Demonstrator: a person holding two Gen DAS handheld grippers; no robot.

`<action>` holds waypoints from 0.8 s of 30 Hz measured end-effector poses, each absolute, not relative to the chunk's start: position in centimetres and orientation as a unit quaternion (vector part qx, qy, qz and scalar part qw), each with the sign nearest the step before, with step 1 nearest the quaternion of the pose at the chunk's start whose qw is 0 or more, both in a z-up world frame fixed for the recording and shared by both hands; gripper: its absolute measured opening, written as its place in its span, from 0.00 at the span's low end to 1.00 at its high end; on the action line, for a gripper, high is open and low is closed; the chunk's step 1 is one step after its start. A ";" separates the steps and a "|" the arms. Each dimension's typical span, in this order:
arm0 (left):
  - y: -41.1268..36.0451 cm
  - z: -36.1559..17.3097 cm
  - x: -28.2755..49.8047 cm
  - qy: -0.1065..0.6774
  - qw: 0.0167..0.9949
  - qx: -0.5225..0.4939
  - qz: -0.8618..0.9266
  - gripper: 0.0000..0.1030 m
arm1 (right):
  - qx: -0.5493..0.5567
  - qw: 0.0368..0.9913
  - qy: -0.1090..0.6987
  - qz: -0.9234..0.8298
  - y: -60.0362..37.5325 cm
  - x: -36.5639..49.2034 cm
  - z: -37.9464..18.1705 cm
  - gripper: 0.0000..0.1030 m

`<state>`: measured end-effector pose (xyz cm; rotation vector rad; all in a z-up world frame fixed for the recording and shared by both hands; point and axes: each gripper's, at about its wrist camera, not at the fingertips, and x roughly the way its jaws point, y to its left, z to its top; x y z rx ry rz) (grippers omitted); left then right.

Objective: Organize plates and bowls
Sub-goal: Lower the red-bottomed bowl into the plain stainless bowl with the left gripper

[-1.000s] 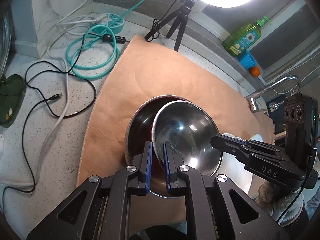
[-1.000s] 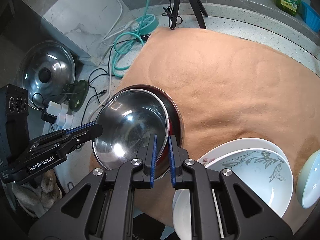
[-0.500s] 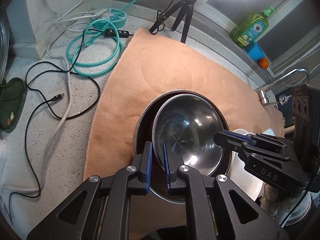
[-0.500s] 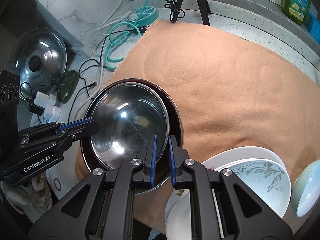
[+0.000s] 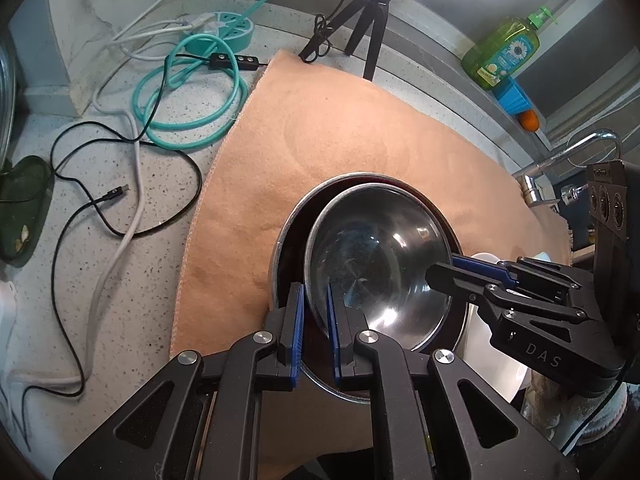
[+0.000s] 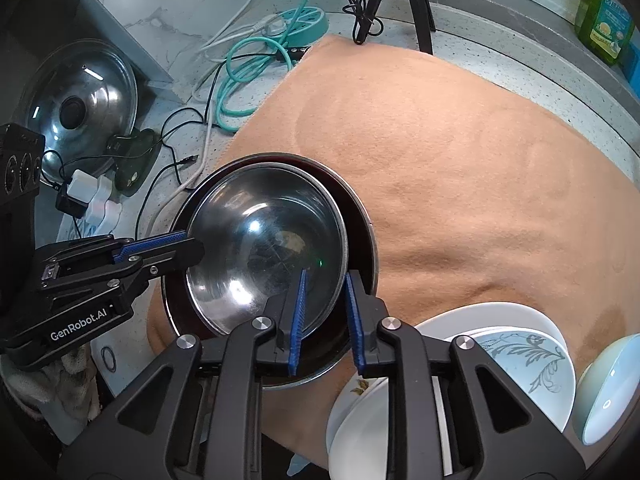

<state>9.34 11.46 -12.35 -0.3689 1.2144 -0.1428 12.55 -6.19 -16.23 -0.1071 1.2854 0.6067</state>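
A small steel bowl (image 5: 380, 256) sits nested inside a larger steel bowl (image 5: 288, 248) with a dark red inside, on the tan cloth (image 5: 360, 128). My left gripper (image 5: 314, 316) straddles the small bowl's near rim, its jaws slightly parted. My right gripper (image 6: 324, 312) has opened around the opposite rim of the small bowl (image 6: 264, 248); the large bowl (image 6: 362, 232) shows around it. White and patterned plates (image 6: 516, 344) are stacked at the right, next to a pale blue bowl (image 6: 608, 392).
Cables (image 5: 132, 152) and a teal hose (image 5: 192, 92) lie on the speckled counter to the left. A tripod (image 5: 372, 20), a green soap bottle (image 5: 504, 52) and a tap (image 5: 560, 160) stand at the back. A pot lid (image 6: 76, 108) leans at the left.
The small bowl has been lowered and settled into the large bowl. My right gripper's jaws have opened off its rim; the left jaws have parted slightly.
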 end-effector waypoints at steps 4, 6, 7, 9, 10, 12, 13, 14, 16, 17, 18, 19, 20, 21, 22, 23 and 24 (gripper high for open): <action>11.5 -12.3 9.3 0.567 0.803 -0.174 -0.066 0.09 | -0.045 0.755 0.590 0.282 -6.2 12.5 -16.2 0.21; 11.5 -12.2 9.3 0.566 0.803 -0.172 -0.064 0.09 | -0.045 0.755 0.590 0.283 -6.3 12.6 -16.1 0.21; 11.5 -12.1 9.3 0.565 0.804 -0.173 -0.064 0.09 | -0.045 0.755 0.590 0.284 -6.3 12.5 -16.1 0.21; 11.6 -11.9 9.3 0.563 0.805 -0.174 -0.063 0.09 | -0.044 0.756 0.589 0.283 -6.3 12.5 -16.1 0.21; 11.6 -11.8 9.3 0.562 0.806 -0.174 -0.063 0.09 | -0.043 0.756 0.589 0.283 -6.3 12.5 -16.0 0.21; 11.6 -11.6 9.3 0.560 0.807 -0.175 -0.064 0.09 | -0.041 0.756 0.588 0.283 -6.5 12.5 -15.9 0.21; 11.5 -11.4 9.3 0.559 0.808 -0.175 -0.064 0.09 | -0.040 0.757 0.588 0.284 -6.6 12.5 -15.9 0.21; 11.5 -11.3 9.3 0.557 0.809 -0.176 -0.065 0.09 | -0.038 0.757 0.587 0.284 -6.7 12.5 -15.7 0.21; 11.5 -11.0 9.3 0.554 0.811 -0.178 -0.067 0.09 | -0.033 0.759 0.585 0.286 -6.9 12.5 -15.5 0.21; 11.3 -10.8 9.4 0.552 0.812 -0.177 -0.067 0.09 | -0.030 0.760 0.583 0.287 -7.0 12.5 -15.2 0.21; 11.2 -10.5 9.4 0.550 0.814 -0.175 -0.067 0.09 | -0.028 0.761 0.581 0.287 -7.1 12.5 -15.1 0.21; 11.1 -10.3 9.4 0.547 0.816 -0.172 -0.067 0.09 | -0.025 0.762 0.580 0.288 -7.2 12.5 -14.8 0.21; 11.0 -10.0 9.5 0.544 0.819 -0.171 -0.067 0.09 | -0.022 0.763 0.578 0.289 -7.4 12.5 -14.6 0.21; 10.8 -9.7 9.5 0.540 0.822 -0.170 -0.067 0.09 | -0.020 0.764 0.575 0.290 -7.6 12.4 -14.3 0.21; 10.7 -9.4 9.5 0.536 0.824 -0.170 -0.069 0.09 | -0.017 0.766 0.573 0.290 -7.8 12.4 -14.0 0.21; 10.5 -9.1 9.5 0.534 0.825 -0.170 -0.071 0.09 | -0.013 0.769 0.569 0.290 -8.1 12.3 -13.7 0.21; 10.2 -8.7 9.6 0.530 0.828 -0.168 -0.075 0.09 | -0.010 0.772 0.566 0.290 -8.4 12.2 -13.4 0.21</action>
